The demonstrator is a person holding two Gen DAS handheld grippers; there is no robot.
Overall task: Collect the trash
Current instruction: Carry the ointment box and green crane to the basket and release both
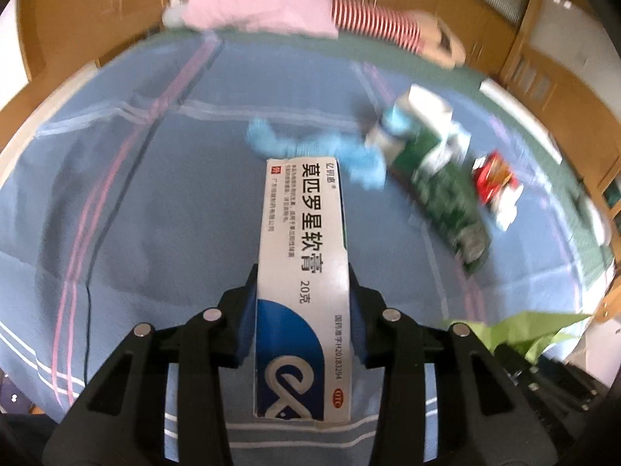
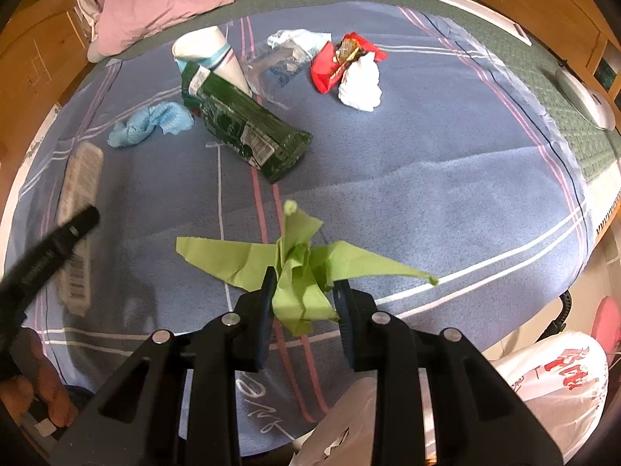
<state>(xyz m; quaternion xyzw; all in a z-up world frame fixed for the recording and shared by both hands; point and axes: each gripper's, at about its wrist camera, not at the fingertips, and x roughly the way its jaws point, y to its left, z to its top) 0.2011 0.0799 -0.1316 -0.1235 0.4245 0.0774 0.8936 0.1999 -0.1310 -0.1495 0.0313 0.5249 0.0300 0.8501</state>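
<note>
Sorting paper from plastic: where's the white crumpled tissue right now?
In the right wrist view, the white tissue lies far right on the blue blanket, touching the red wrapper.

The left gripper (image 1: 302,295) points steeply down, its jaws clamped on the sides of a long box (image 1: 302,272). The right gripper (image 2: 304,295), also angled down, has its jaws pinching a crumpled green paper (image 2: 299,272).

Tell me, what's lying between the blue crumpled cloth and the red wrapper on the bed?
In the right wrist view, the dark green packet lies between the blue crumpled cloth and the red wrapper, with a white paper cone just behind it.
</note>
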